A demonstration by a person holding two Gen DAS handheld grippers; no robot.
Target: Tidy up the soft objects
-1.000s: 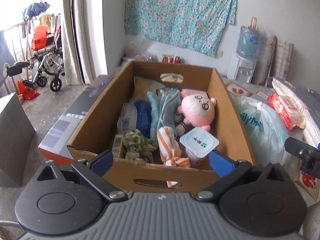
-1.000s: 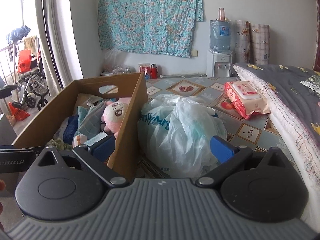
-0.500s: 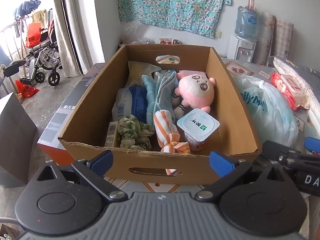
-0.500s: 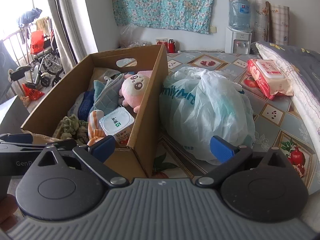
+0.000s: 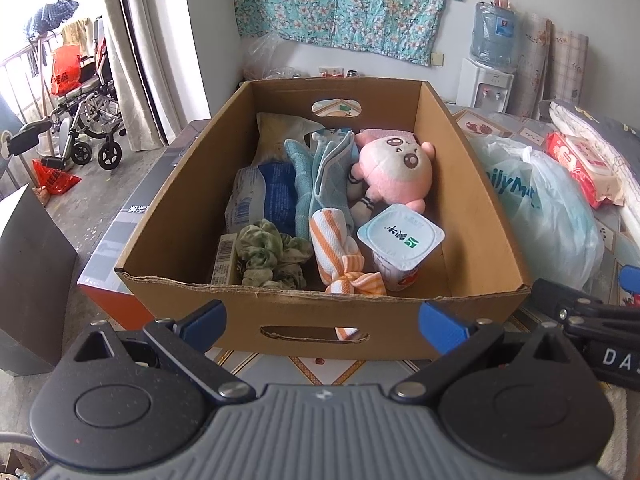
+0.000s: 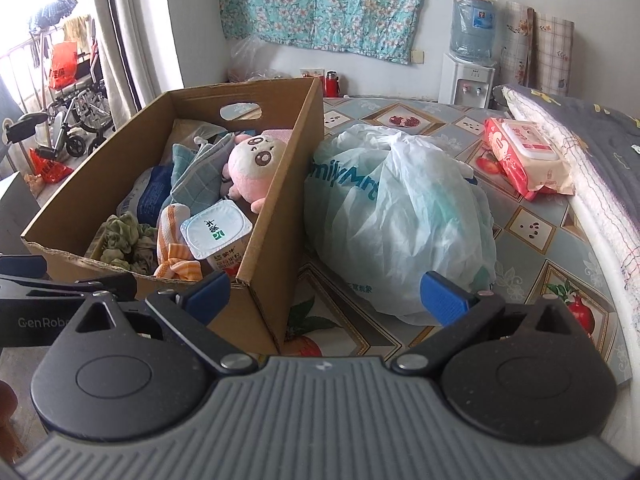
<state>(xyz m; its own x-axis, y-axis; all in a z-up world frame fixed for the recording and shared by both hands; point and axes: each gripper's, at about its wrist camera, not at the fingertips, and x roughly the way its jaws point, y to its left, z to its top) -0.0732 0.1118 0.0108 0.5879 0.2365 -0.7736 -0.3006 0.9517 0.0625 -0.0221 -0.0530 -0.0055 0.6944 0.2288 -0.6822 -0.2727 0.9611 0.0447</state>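
Hovering left gripper [image 5: 322, 320] before cardboard box [image 5: 476, 200], pink plush [image 5: 394, 172] inside

Matt cardboard box [image 5: 472, 184], fuzzy plush [image 5: 394, 168]

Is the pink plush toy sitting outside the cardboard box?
No, the pink plush toy lies inside the cardboard box, beside the teal cloth.
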